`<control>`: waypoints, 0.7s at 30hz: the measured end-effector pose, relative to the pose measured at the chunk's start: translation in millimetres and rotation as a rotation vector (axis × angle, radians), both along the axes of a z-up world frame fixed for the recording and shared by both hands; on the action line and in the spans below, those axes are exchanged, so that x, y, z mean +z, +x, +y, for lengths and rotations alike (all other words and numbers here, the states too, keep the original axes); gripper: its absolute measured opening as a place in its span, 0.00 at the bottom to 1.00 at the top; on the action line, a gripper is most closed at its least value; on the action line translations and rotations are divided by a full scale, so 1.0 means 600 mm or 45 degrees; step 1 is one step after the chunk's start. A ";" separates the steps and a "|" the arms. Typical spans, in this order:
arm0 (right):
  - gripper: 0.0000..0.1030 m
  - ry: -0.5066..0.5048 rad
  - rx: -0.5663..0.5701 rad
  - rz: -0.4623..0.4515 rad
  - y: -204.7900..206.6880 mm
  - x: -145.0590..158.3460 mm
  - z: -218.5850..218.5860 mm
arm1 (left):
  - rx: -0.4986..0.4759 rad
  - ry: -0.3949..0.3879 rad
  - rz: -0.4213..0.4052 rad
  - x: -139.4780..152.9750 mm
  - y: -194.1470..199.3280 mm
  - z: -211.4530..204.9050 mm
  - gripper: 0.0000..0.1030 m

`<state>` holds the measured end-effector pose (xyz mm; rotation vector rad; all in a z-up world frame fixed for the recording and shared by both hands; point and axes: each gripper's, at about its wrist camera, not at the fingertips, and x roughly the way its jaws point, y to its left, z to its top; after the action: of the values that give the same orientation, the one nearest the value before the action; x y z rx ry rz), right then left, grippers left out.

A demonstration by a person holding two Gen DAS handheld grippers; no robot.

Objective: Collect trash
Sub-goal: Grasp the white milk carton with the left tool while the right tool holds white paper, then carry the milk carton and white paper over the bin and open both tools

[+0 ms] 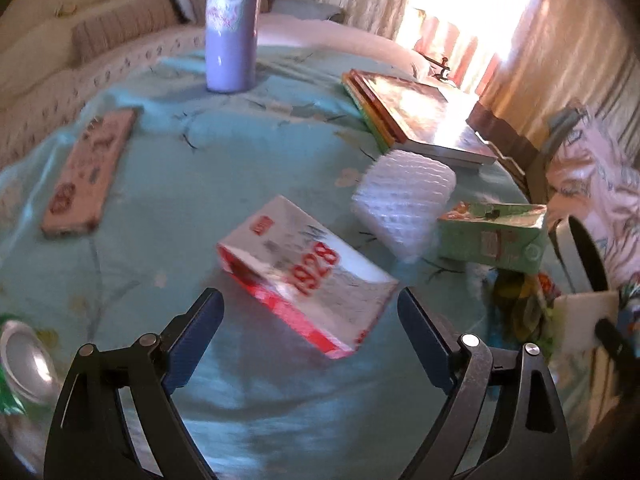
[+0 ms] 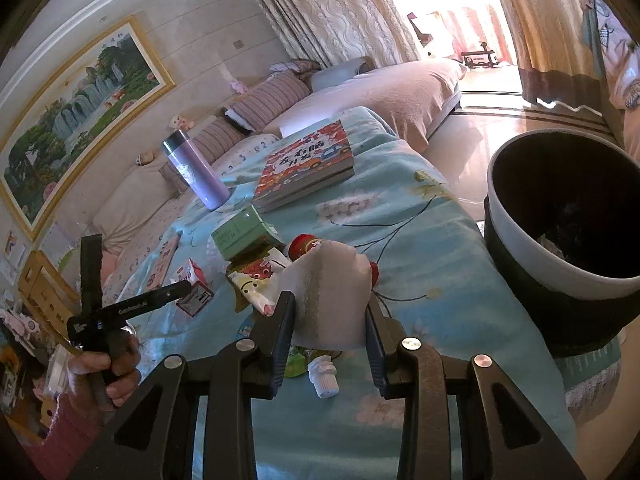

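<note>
I am holding my left gripper [image 1: 310,320] wide open and empty around the red-and-white carton [image 1: 306,276] lying on the bench [image 1: 160,184]. My right gripper [image 2: 330,312] is pinching white foam wrap [image 2: 332,288]; its soft sides may be slipping before reaching the bin [image 2: 520,240].

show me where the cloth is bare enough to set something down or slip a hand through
Bare cloth lies between the pink case, purple bottle and 1928 box, and near the bin past the books. It is crowded around the green carton and wrappers.
</note>
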<state>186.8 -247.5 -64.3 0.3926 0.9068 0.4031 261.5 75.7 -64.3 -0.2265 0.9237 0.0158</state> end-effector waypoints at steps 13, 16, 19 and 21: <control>0.33 0.012 -0.038 -0.031 -0.015 0.016 -0.023 | -0.053 0.171 -0.066 -0.007 -0.001 -0.071 0.54; 0.33 0.022 -0.042 -0.037 -0.019 0.019 -0.030 | -0.069 0.147 -0.121 0.013 -0.037 -0.077 0.53; 0.32 0.030 -0.044 -0.044 -0.025 0.021 -0.036 | -0.103 0.124 -0.170 0.035 -0.077 -0.097 0.52; 0.32 0.036 -0.044 -0.049 -0.030 0.024 -0.041 | -0.143 0.117 -0.207 0.051 -0.102 -0.118 0.52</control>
<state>168.8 -271.9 -50.0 0.4244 0.8568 0.3904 200.2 4.8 -33.4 -0.0892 0.7708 -0.0631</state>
